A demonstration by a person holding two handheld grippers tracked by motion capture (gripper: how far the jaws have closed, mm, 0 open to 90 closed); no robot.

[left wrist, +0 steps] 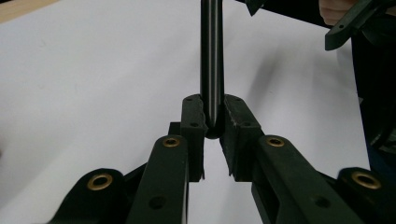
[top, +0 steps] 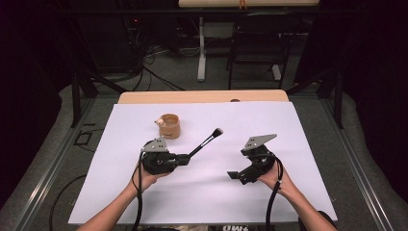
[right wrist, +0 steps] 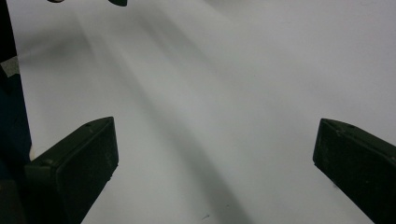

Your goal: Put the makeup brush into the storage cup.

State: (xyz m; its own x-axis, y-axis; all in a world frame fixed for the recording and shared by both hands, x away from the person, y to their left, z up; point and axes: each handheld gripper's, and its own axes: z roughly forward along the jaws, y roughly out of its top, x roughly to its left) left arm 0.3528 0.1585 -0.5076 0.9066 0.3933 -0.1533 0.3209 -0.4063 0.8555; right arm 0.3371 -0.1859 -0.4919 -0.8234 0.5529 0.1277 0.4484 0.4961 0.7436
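Left gripper (top: 185, 159) clamps the makeup brush (top: 206, 140) by the butt of its dark handle, both jaws pressed tight against it. The brush angles up off the white sheet (top: 120, 159), bristles pointing away from the person, just right of the tan cup (top: 169, 126). Right gripper (top: 235, 176), well right of the cup, sits with its 2 jaws spread wide, nothing between them.
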